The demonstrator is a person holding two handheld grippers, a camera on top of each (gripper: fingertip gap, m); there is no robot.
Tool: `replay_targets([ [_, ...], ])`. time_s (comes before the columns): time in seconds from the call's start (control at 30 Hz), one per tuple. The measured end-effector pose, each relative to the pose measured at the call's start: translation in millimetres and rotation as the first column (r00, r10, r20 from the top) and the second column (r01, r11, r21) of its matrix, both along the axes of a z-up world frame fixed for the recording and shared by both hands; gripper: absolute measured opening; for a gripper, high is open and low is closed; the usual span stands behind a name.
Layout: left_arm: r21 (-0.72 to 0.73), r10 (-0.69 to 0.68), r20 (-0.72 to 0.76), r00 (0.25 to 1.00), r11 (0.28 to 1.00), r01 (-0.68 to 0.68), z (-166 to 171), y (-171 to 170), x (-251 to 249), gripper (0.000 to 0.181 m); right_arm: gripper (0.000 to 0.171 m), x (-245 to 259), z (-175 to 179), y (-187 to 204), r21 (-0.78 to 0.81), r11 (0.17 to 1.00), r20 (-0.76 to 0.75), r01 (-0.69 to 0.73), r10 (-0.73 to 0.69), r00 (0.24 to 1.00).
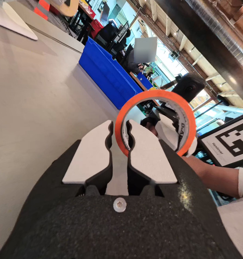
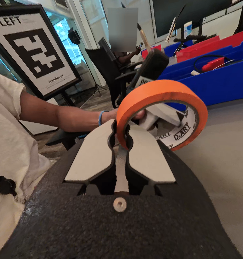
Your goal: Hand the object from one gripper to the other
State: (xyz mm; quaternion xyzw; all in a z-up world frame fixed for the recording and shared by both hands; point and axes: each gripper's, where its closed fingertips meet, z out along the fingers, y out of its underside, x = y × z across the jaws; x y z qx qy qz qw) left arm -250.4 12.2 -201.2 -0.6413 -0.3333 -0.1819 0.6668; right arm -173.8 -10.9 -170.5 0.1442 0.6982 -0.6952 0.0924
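Observation:
An orange tape roll (image 1: 157, 93) is held in the air above the grey table (image 1: 34, 105), between both grippers. My left gripper (image 1: 120, 126) is shut on the roll's near left wall, one finger outside and one inside the ring. My right gripper (image 2: 121, 126) is shut on the opposite wall of the roll (image 2: 160, 89) in the same way. In the left wrist view the right gripper's white fingers (image 1: 168, 129) show across the ring. In the right wrist view the left gripper's fingers (image 2: 165, 113) show through the ring.
A blue bin (image 1: 108, 75) stands at the table's far edge and, in the right wrist view, holds cables and a red item (image 2: 214, 64). Red bins (image 2: 210, 46) stand behind it. A framed marker board (image 2: 34, 53) stands beside the table. The person's arm (image 2: 59, 116) reaches across. A seated person (image 1: 132, 63) is in the background. The tips of one gripper are about 8 centimetres away from the tips of the other.

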Motion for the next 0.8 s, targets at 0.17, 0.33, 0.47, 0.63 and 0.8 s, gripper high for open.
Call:
replay_targets([
  [0.17, -0.119, -0.015, -0.237, 0.971, 0.993, -0.014, 9.4, -18.8, -1.3, 0.030, 0.010, 2.0, -6.4, 11.1, 0.041, 0.995, 0.182, -0.090, 0.082, 0.980],
  [0.33, -0.286, -0.170, -0.521, 0.836, 0.958, 0.016, 16.2, -19.8, 20.2, 0.042, 0.010, 29.0, 1.1, 15.8, -0.137, 0.929, 0.478, -0.343, 0.365, 0.799],
  [0.47, -0.264, -0.449, -0.469, 0.760, 0.893, 0.365, 26.7, -8.4, 81.2, 0.051, 0.010, 69.6, 1.5, 28.1, -0.173, 0.794, 0.446, -0.582, 0.590, 0.673],
  [0.63, -0.215, -0.615, -0.354, 0.705, 0.787, 0.579, 26.3, -0.2, 118.5, 0.058, 0.010, 111.3, 20.7, 47.2, -0.241, 0.553, 0.347, -0.797, 0.816, 0.462],
  [0.8, -0.133, -0.711, -0.296, 0.638, 0.692, 0.710, 30.3, 1.9, 145.9, 0.043, 0.010, 107.8, 24.9, 49.7, -0.306, 0.507, 0.319, -0.806, 0.852, 0.415],
])
